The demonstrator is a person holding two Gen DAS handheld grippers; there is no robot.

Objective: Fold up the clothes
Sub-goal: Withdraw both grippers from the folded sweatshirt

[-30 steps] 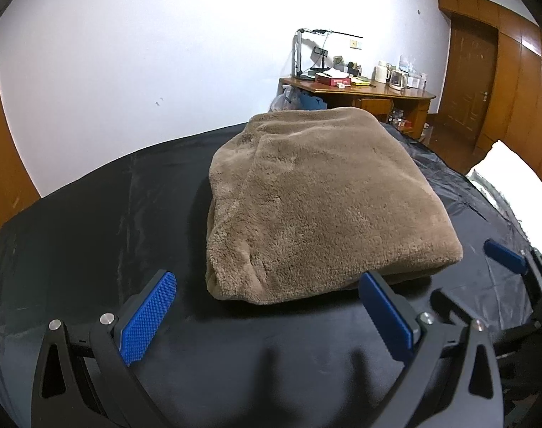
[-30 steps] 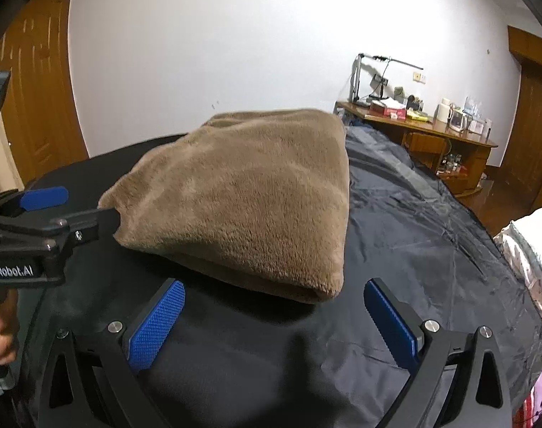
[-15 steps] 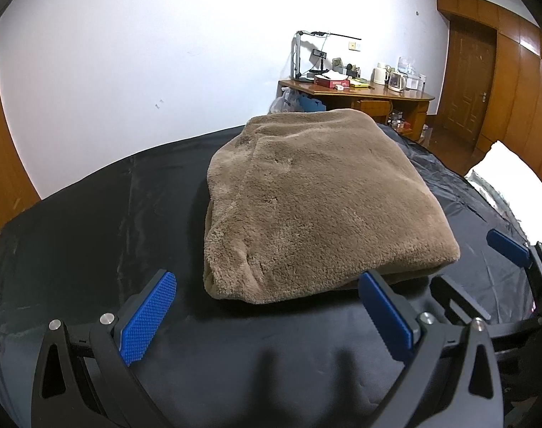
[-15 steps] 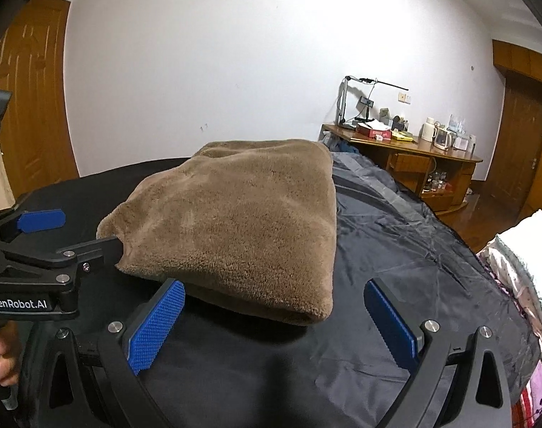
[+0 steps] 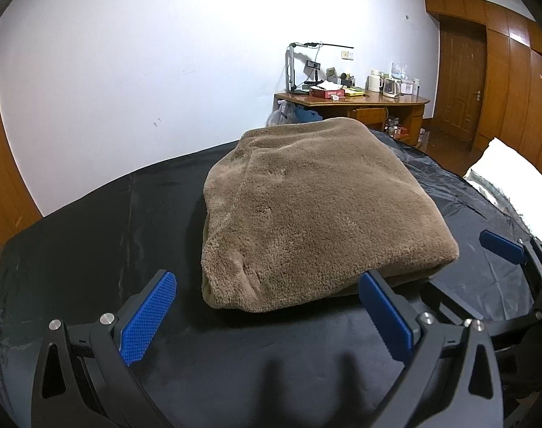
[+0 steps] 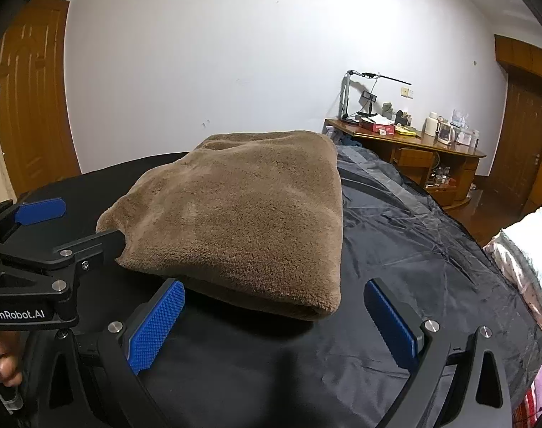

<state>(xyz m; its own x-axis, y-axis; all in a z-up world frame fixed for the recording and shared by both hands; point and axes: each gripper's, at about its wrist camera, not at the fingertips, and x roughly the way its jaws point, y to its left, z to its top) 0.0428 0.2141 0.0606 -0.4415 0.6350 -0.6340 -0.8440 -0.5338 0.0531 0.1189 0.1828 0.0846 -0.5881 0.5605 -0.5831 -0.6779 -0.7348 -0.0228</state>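
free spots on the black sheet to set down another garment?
Bare black sheet left of the brown folded garment, out to the wall, and right of it toward the white bedding. Crowded: near edge, where both open claws sit, left, right.

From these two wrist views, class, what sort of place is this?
Most likely a home bedroom: a folded brown fleece garment lies on a bed under a black sheet, with a cluttered wooden desk and a white pillow nearby.

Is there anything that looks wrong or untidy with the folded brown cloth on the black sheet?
Nothing stands out. The brown fleece garment lies folded in a compact, roughly square stack on the black sheet, edges fairly even. The left gripper and right gripper are both open and holding nothing.
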